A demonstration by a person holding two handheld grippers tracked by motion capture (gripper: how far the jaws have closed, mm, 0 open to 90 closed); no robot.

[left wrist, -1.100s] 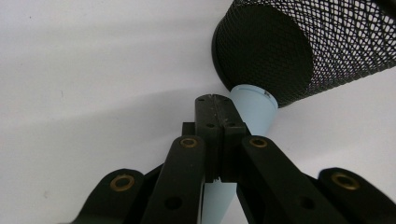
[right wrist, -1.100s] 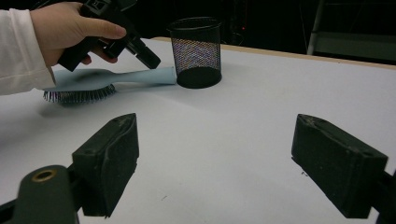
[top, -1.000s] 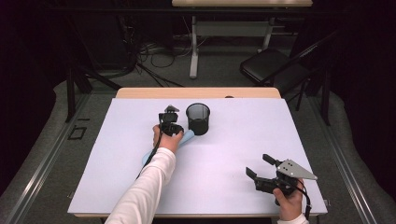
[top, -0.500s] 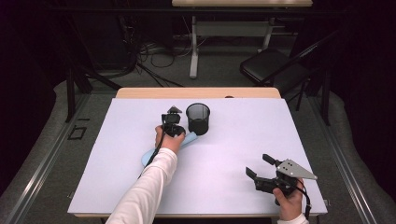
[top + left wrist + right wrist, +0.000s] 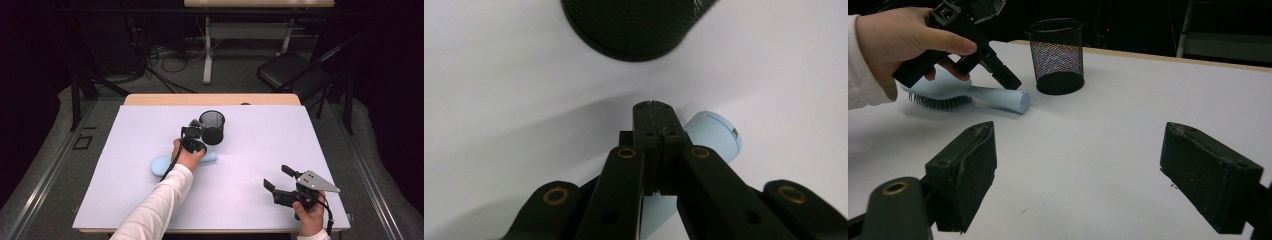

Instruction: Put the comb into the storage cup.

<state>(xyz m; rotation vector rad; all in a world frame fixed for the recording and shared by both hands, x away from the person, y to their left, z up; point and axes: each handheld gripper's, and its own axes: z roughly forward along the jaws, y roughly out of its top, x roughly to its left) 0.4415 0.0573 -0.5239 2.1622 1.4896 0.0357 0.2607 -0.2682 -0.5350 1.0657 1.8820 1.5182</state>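
Observation:
A light blue hairbrush (image 5: 161, 164) lies bristles down on the white table cover, its handle (image 5: 998, 96) pointing toward a black mesh cup (image 5: 212, 127). My left gripper (image 5: 193, 131) is shut with nothing between its jaws. It slants down over the handle's end (image 5: 716, 136), just short of the cup (image 5: 634, 25); I cannot tell whether it touches the handle. The left gripper (image 5: 1009, 79) is held by a hand in a white sleeve. My right gripper (image 5: 276, 176) stands open and empty near the front right corner, its jaws (image 5: 1088, 170) aimed at the brush and cup (image 5: 1057, 55).
The white cover (image 5: 260, 140) spans a wooden table whose far edge (image 5: 210, 99) is bare. Beyond it the floor holds cables, a table leg (image 5: 207, 55) and a dark folding chair (image 5: 292, 72). Open cover lies between the two grippers.
My left gripper has moved right and toward the near side, still shut. The brush's handle end has swung nearer, so the brush lies more crosswise. The right gripper has not moved.

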